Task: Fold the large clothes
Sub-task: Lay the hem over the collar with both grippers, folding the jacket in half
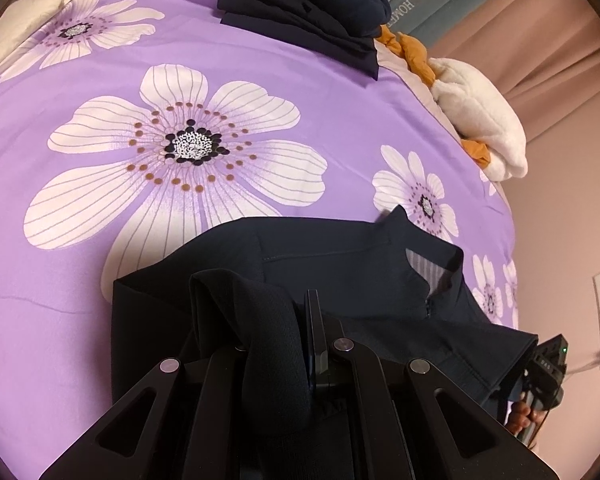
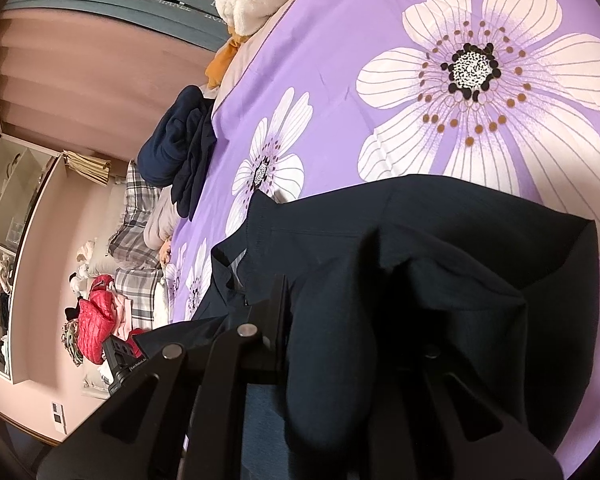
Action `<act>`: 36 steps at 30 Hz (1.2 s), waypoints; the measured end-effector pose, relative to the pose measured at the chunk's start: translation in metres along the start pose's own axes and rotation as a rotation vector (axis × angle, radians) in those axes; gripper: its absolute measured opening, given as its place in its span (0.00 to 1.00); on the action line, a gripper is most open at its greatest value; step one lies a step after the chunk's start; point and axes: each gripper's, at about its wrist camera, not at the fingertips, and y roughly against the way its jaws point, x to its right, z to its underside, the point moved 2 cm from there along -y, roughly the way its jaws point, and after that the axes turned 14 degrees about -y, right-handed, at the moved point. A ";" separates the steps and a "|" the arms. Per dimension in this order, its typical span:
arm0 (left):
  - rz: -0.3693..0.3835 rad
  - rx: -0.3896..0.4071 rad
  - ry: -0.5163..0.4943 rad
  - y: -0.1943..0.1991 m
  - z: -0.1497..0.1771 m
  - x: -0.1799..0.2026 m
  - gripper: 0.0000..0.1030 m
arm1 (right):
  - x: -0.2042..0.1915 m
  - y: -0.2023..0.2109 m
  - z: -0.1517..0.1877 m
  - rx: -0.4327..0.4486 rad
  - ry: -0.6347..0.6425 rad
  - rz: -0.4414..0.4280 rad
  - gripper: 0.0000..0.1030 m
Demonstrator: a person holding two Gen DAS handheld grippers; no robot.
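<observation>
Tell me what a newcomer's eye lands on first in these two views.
The purple bedspread with big white flowers fills both views. In front, both grippers pinch a dark navy garment, collar to the right in the left view. A stack of folded dark clothes sits at the far edge.

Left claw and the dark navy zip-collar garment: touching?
Touching. The left wrist view shows a fold of the dark navy zip-collar garment pinched between the left claw's fingers.

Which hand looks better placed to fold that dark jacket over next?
Probably the left. The left gripper pinches a bunched fold of the jacket, with bare bedspread ahead. The right gripper is buried under cloth.
</observation>
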 end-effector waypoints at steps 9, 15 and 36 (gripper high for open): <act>-0.004 -0.012 0.006 -0.004 0.000 -0.002 0.04 | 0.000 -0.001 0.001 0.001 -0.001 0.004 0.15; -0.001 -0.018 0.012 -0.004 -0.001 -0.004 0.04 | 0.000 -0.001 0.000 0.001 -0.001 0.003 0.15; 0.067 -0.040 0.095 -0.002 -0.013 -0.011 0.04 | -0.006 0.000 0.003 0.012 -0.006 0.002 0.17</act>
